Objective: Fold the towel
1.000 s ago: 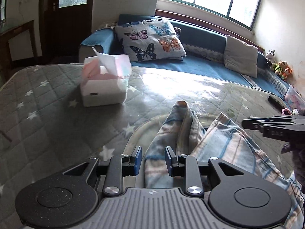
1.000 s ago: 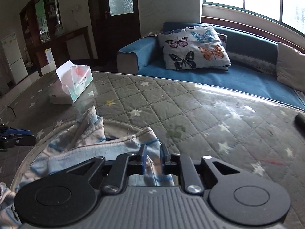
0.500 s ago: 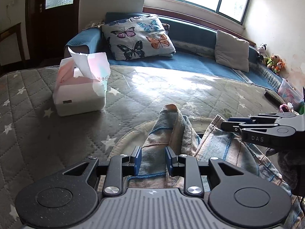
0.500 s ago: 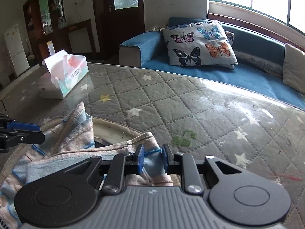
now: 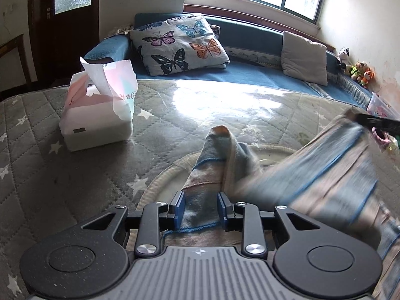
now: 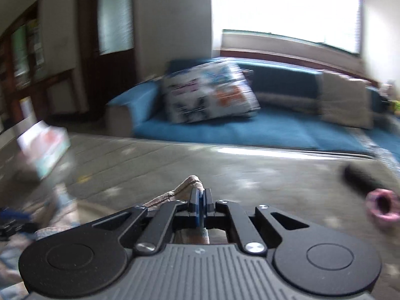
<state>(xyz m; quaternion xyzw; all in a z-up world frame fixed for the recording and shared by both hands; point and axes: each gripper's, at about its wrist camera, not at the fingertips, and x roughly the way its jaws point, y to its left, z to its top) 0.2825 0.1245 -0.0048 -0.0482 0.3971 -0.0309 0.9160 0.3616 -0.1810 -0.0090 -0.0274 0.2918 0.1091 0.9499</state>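
The striped blue and tan towel [image 5: 215, 165] lies bunched over a round pale basket rim [image 5: 160, 182] on the quilted table. My left gripper [image 5: 201, 208] stands open, its blue pads on either side of a raised towel fold without pinching it. In the left wrist view the right gripper [image 5: 375, 122] is at the far right, pulling a blurred stretch of towel [image 5: 325, 170] up and away. In the right wrist view my right gripper [image 6: 200, 201] is shut on a towel corner [image 6: 190, 183], and the view is motion-blurred.
A tissue box [image 5: 97, 115] stands on the star-patterned grey table cover [image 5: 50, 175] at the left. A blue sofa with a butterfly cushion [image 5: 180, 45] lies beyond. A dark object [image 6: 360, 177] and a pink ring [image 6: 382, 206] sit at the right.
My right gripper has closed on the towel corner and swung quickly up and to the right, stretching the cloth. My left gripper stayed open around the fold and edged forward.
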